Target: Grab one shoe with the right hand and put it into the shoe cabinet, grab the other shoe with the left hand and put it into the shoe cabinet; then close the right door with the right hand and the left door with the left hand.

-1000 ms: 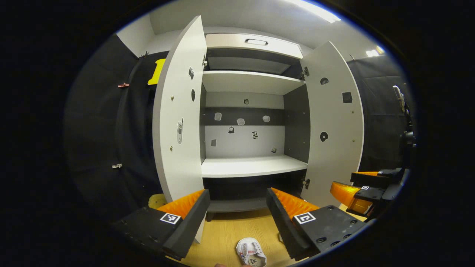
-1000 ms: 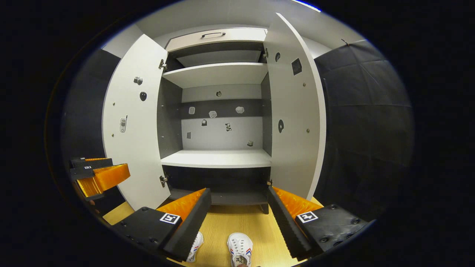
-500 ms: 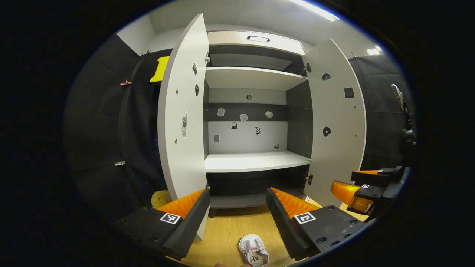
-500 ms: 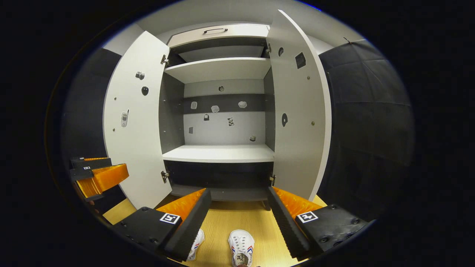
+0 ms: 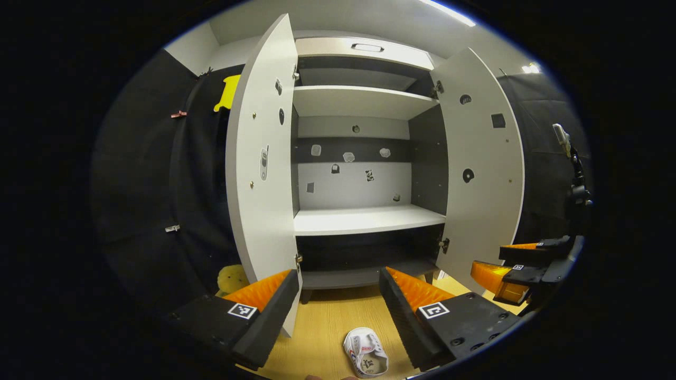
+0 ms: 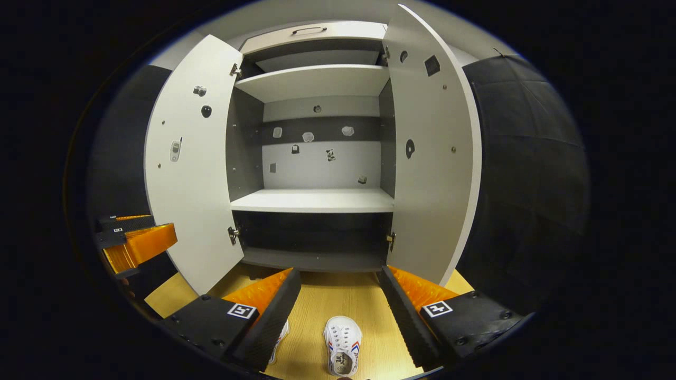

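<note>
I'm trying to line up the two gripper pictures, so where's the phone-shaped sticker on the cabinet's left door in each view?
Left gripper view: the phone sticker is left of centre at mid-height, on the left door, which is seen at a sharp angle.
Right gripper view: the phone sticker is far left, on the same door, which faces the camera more.
Shared landmark: the middle shelf, right of the sticker and lower.

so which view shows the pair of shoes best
The right gripper view: one white shoe lies whole on the wooden floor between the open claw's fingers, and the second shoe peeks from behind one finger. The left gripper view has a single shoe at its bottom edge.
</note>
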The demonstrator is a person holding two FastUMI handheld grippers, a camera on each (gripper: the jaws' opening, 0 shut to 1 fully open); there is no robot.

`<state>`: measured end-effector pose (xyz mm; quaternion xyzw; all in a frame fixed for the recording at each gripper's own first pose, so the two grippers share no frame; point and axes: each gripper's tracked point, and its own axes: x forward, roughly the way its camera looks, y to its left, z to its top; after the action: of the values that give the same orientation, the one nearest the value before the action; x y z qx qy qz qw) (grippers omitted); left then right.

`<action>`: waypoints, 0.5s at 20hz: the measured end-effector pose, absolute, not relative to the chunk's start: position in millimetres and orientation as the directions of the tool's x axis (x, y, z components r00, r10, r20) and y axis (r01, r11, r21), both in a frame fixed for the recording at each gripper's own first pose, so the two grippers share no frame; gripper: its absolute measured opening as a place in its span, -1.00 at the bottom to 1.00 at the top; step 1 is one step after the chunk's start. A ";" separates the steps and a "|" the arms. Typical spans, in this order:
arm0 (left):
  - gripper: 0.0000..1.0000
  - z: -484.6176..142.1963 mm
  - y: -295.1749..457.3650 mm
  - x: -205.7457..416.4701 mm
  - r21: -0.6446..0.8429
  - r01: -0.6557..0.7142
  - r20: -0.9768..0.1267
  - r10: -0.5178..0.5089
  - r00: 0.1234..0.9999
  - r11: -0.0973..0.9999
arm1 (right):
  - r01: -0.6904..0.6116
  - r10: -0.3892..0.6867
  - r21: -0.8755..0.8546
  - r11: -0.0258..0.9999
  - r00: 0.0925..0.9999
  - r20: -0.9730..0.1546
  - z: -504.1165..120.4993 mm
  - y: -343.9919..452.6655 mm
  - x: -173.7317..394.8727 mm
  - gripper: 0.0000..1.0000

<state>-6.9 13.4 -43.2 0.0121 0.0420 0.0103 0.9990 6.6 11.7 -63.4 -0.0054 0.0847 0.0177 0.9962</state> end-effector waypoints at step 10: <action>0.91 -107.9 22.1 -20.6 0.020 -0.044 -0.246 0.047 0.968 0.999 | -0.123 0.143 0.073 0.990 0.831 -0.538 -215.2 31.5 -17.6 0.98</action>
<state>-20.6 22.1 -107.9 0.0073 0.1240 0.0229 0.9920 -17.6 31.5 -215.2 0.0175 0.2825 0.0694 0.9566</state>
